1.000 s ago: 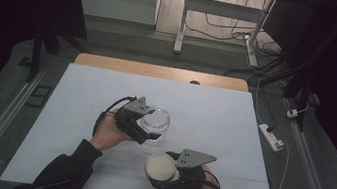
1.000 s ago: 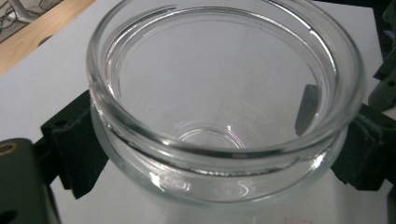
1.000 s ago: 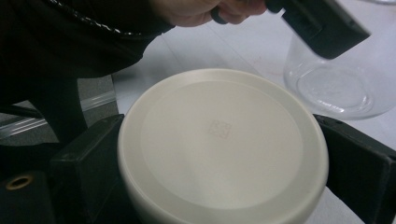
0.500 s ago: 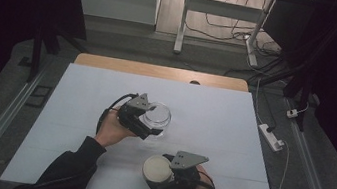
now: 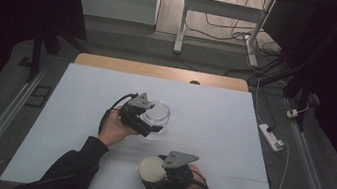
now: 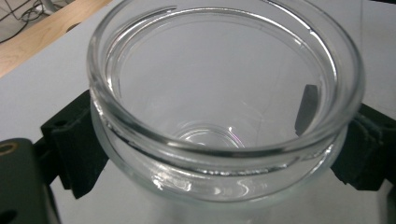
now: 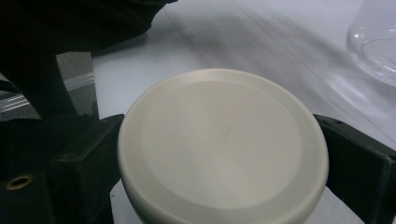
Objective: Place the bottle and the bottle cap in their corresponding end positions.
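Note:
A clear glass jar [image 5: 157, 114] stands open-mouthed on the white table sheet [image 5: 231, 134], near its middle. My left gripper [image 5: 151, 122] is shut on the jar; in the left gripper view the black jaws press both sides of the glass jar [image 6: 224, 116] just under its thick rim. A round cream lid [image 5: 152, 169] sits near the table's front edge with my right gripper [image 5: 158, 176] shut on it. In the right gripper view the cream lid [image 7: 219, 144] lies flat between the two jaws, and the jar's edge [image 7: 373, 42] shows at the upper right.
A wooden strip [image 5: 160, 71] borders the far side of the table. A white power strip [image 5: 271, 136] with its cable lies off the right edge. Metal rails run along both sides. A dark sleeve [image 7: 84, 23] crosses the upper left of the right gripper view.
The right gripper with the lid has shifted a little to the left along the front of the table. The left gripper and jar have stayed in place.

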`<state>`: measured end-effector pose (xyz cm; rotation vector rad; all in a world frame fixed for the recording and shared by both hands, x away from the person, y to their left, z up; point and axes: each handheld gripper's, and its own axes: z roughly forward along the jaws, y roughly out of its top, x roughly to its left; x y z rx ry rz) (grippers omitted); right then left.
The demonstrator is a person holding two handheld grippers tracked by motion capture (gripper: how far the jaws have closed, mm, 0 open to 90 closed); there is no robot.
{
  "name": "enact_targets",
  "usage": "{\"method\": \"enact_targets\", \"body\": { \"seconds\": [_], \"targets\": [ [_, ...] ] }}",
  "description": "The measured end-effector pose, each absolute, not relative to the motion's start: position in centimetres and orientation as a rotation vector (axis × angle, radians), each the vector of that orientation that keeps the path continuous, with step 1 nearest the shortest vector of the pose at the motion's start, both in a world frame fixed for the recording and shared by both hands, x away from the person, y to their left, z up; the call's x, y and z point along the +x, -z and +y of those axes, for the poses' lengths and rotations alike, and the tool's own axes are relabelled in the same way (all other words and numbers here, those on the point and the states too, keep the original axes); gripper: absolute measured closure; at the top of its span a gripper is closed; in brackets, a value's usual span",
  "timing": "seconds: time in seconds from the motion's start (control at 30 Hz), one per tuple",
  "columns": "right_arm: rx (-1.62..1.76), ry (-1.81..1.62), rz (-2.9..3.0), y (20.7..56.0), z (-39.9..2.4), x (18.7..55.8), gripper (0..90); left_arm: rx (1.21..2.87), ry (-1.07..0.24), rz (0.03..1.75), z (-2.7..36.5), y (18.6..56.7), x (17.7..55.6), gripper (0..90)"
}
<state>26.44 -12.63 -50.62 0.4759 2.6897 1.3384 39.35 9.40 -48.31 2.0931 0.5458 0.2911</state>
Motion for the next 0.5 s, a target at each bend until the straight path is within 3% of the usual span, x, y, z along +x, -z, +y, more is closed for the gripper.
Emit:
{"method": "enact_targets", "body": {
  "seconds": [0.5],
  "targets": [
    [0.487,-1.268,2.725,52.3,-12.0,27.2,7.1,2.083,-0.335,0.583,9.5,49.5,40.8,7.5]
  ]
}}
